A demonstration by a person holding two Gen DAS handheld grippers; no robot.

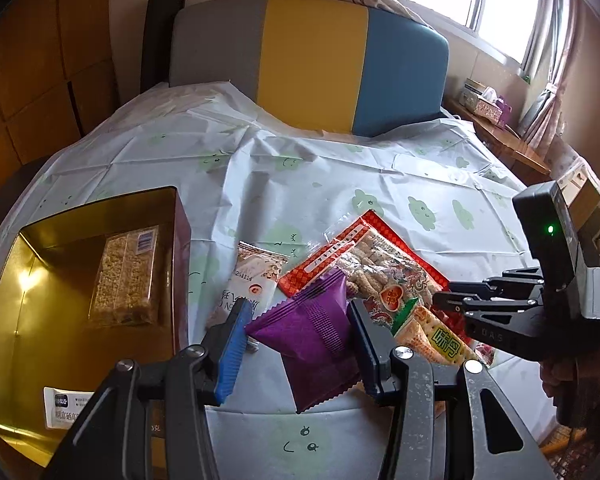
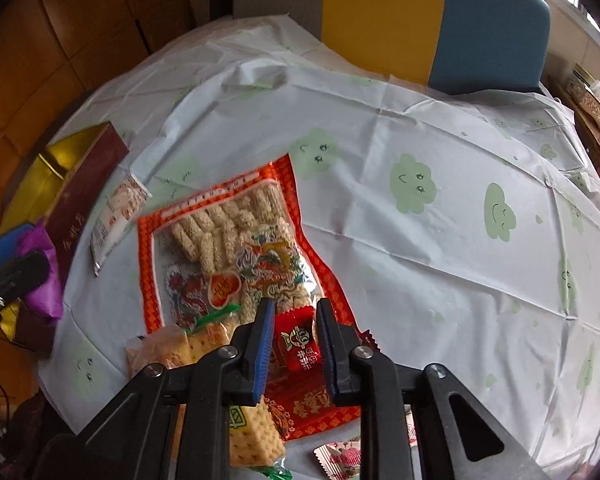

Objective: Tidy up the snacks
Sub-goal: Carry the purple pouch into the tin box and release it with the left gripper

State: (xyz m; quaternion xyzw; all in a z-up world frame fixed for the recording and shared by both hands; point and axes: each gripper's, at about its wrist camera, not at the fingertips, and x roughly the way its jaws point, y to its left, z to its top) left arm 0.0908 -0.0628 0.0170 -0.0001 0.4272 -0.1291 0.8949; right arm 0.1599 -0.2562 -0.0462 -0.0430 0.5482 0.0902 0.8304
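a bed (image 1: 340, 168) carries the snacks. an open tin (image 1: 32, 320) sits at its left edge with a rice bar (image 1: 126, 276) inside. right of the tin lies a small sachet (image 1: 254, 280), then a large peanut bag (image 1: 376, 264), with a cracker pack (image 1: 432, 336) overlapping the bag's near corner. the headboard (image 1: 312, 64) stands at the far edge.

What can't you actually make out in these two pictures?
- Gold box, left wrist view: near corner cut off by the edge and hidden behind the left tongs, which hold the purple packet.
- Cracker packet, right wrist view: partly hidden behind the right tongs, which are closed on a red candy.
- Floral wrapper, right wrist view: cut off by the bottom edge.
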